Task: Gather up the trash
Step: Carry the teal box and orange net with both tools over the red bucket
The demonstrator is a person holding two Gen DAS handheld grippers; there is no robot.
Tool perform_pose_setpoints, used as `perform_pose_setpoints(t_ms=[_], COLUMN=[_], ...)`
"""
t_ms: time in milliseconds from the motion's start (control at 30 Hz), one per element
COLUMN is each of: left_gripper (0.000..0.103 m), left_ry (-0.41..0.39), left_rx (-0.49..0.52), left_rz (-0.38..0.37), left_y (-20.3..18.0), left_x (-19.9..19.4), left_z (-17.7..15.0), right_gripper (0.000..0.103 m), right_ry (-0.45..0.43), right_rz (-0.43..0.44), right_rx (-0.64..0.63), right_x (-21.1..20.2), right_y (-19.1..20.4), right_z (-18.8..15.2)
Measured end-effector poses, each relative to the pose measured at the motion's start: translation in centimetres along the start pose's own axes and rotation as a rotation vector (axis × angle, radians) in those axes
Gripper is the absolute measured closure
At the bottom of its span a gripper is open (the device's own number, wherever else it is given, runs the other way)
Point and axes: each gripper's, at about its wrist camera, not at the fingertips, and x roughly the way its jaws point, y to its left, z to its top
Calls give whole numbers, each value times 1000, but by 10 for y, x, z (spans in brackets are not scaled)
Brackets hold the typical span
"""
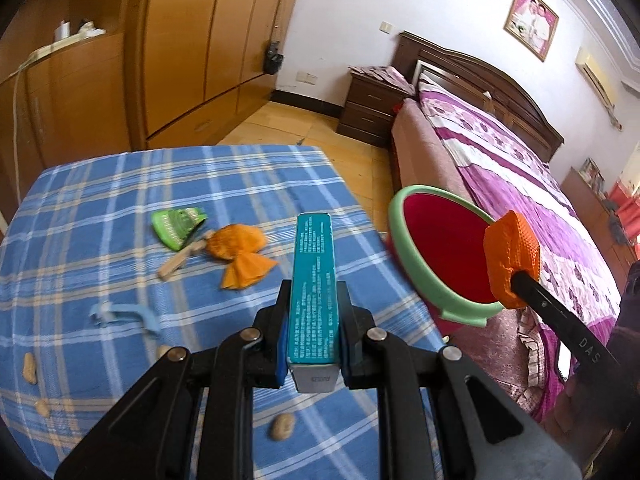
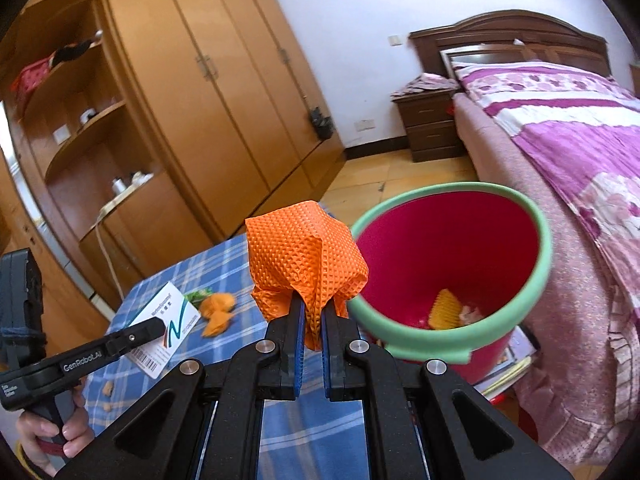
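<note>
My left gripper (image 1: 314, 312) is shut on a teal cardboard box (image 1: 314, 280), held above the blue plaid table (image 1: 100, 200); the box also shows in the right wrist view (image 2: 162, 326). My right gripper (image 2: 312, 320) is shut on a crumpled orange textured glove (image 2: 304, 256), held beside the rim of a red bin with a green rim (image 2: 448, 264). The bin (image 1: 444, 252) stands off the table's right edge and holds some scraps. On the table lie a green wrapper (image 1: 176, 224), an orange wrapper (image 1: 240, 256), a wooden stick (image 1: 180, 260), a blue strip (image 1: 120, 316) and several peanuts (image 1: 283, 426).
A bed with a purple floral cover (image 1: 520, 184) runs along the right. A dark nightstand (image 1: 372, 108) stands by the headboard. Wooden wardrobes (image 1: 192, 40) line the left wall. Books lie on the floor under the bin (image 2: 508, 368).
</note>
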Motion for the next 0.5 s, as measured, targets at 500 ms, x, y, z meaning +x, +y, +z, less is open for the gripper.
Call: perform_pose_setpoints(t_ms=[500], left_gripper=[85], left_ry=[18], left_rx=[116], left_rz=[-64], left_y=[-69], left_x=[49], left_z=[29], right_gripper=[96], right_ry=[-31], right_rz=[-118], right_rx=[90], right_x=[1], right_y=[-65], right_z=[13])
